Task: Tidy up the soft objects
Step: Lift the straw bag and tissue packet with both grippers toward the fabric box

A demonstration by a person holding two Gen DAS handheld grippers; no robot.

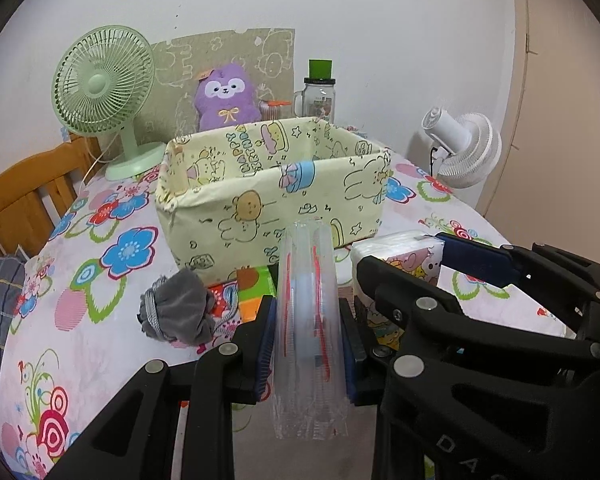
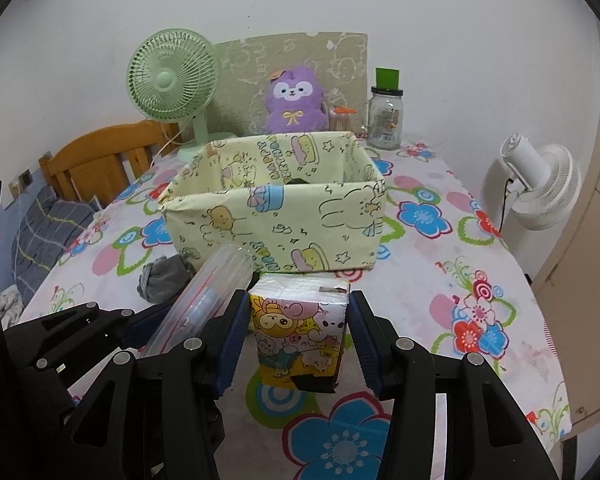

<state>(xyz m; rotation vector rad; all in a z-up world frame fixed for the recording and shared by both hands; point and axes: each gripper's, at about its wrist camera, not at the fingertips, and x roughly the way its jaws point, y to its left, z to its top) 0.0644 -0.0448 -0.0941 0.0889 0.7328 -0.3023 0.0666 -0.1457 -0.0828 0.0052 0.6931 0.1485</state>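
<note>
My left gripper (image 1: 308, 344) is shut on a clear plastic pack of cups (image 1: 310, 320), held upright in front of the yellow cartoon fabric box (image 1: 272, 196); the pack also shows in the right wrist view (image 2: 204, 300). My right gripper (image 2: 298, 340) stands around a cartoon-printed tissue pack (image 2: 300, 332), its jaws a little apart from the pack's sides. The tissue pack also shows in the left wrist view (image 1: 396, 256). A grey scrunchie (image 1: 176, 308) lies on the table left of the pack. The fabric box (image 2: 276, 216) holds something dark.
A floral tablecloth (image 2: 440, 280) covers the table. At the back stand a green fan (image 2: 172, 80), a purple plush (image 2: 296, 100) and a glass jar (image 2: 386, 116). A white fan (image 2: 540, 188) is at the right, a wooden chair (image 2: 100, 164) at the left.
</note>
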